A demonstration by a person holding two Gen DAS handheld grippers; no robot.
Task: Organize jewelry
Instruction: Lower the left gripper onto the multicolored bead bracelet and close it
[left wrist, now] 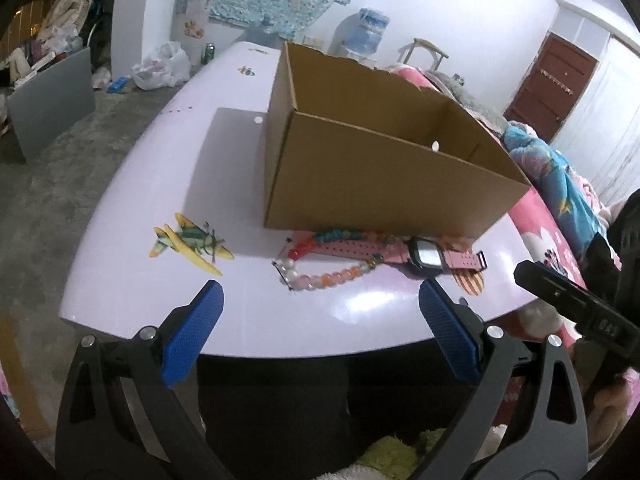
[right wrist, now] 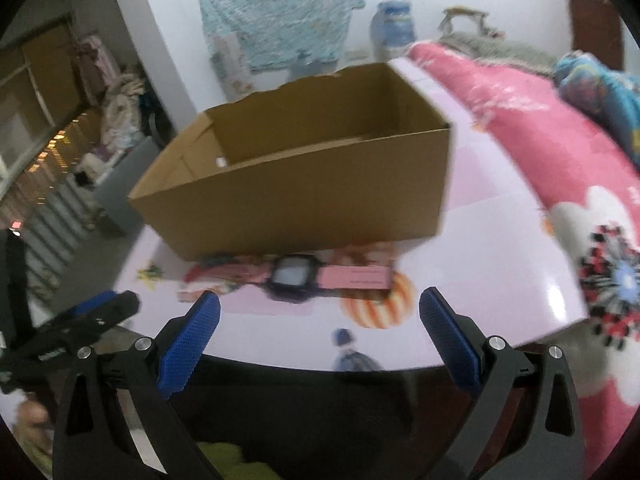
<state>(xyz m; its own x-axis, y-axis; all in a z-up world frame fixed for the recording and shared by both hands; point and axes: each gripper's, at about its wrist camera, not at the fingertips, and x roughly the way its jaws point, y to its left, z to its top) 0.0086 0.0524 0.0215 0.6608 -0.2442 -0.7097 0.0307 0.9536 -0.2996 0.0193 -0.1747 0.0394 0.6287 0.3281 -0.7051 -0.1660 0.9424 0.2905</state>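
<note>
Pale surface [left wrist: 132, 248] carrying a cardboard box [left wrist: 384, 184]. Pink watch [left wrist: 428, 258] and bead bracelets [left wrist: 320, 276] lie ahead of both jaws. Both jaws spread wide, empty.

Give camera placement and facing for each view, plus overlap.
Left wrist: on the left claw, off the table's near edge, facing the box, beads and watch; own blue pads, right claw at right.
Right wrist: on the right claw, same edge, facing the box and watch; blurred; own pads, left claw at left.
Shared: box, watch, table.
</note>
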